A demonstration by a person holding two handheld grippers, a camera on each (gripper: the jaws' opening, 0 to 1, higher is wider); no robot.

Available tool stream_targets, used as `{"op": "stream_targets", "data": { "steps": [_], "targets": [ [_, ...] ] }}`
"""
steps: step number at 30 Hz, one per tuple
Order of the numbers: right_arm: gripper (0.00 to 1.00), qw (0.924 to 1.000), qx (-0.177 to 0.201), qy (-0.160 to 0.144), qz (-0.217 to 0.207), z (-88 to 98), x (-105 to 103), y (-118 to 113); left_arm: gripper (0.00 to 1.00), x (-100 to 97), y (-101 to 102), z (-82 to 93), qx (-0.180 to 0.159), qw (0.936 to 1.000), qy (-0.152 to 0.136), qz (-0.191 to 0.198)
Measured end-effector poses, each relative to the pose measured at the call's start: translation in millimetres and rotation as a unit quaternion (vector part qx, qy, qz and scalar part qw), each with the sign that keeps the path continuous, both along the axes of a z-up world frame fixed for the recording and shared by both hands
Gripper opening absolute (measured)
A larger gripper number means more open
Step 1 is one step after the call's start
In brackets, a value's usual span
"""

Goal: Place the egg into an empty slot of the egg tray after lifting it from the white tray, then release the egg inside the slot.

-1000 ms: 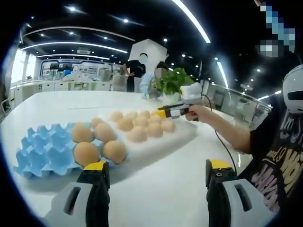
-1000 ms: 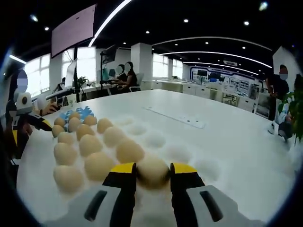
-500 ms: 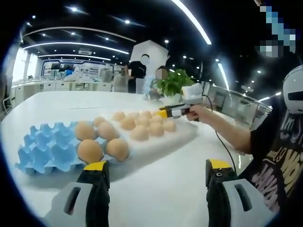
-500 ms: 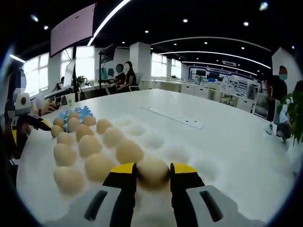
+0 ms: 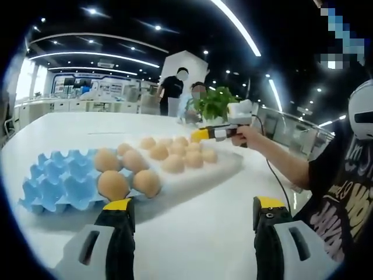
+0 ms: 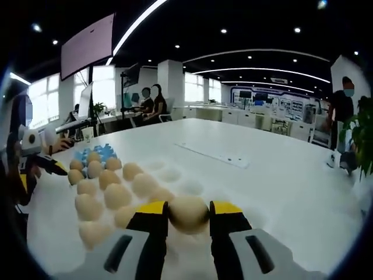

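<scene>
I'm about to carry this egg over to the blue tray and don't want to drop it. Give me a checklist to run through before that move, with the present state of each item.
1. Grip: right gripper shut on the egg, jaws on both sides. Ok.
2. Egg clear of the white tray: the egg seems raised above the other eggs. Ok, though the gap is hard to judge.
3. Empty slots in the blue egg tray: several open on its left part. Ok.
4. Filled slots to avoid: four eggs sit at the end nearest the white tray. Noted, ok.
5. Left gripper: open, low in front of the trays, off the direct path. Ok.
6. Egg cracked or sound: cannot tell.
</scene>
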State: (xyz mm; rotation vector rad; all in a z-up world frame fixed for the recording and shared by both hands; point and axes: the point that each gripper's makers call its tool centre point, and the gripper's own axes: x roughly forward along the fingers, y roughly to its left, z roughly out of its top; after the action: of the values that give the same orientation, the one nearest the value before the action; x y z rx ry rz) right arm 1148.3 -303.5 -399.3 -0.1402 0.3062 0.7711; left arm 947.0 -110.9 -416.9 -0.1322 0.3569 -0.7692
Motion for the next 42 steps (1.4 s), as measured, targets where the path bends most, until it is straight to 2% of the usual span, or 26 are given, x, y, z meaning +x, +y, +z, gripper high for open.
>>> {"op": "stream_targets", "data": {
  "steps": [9,19,42],
  "targets": [
    [0.29,0.9999,0.002,0.004,0.009,5.0,-4,13,0.85,-0.5,3,-0.2,-0.002,1.0,0.0,0.0],
    [0.29,0.9997,0.004,-0.006,0.023,18.8,-12,29,0.85,-1.7,7,-0.7,-0.006,1.0,-0.001,0.003],
    [0.29,0.9979,-0.003,-0.016,0.063,26.6,-32,73,0.85,-4.9,22,-2.6,-0.014,0.9996,-0.004,0.022]
  ]
}}
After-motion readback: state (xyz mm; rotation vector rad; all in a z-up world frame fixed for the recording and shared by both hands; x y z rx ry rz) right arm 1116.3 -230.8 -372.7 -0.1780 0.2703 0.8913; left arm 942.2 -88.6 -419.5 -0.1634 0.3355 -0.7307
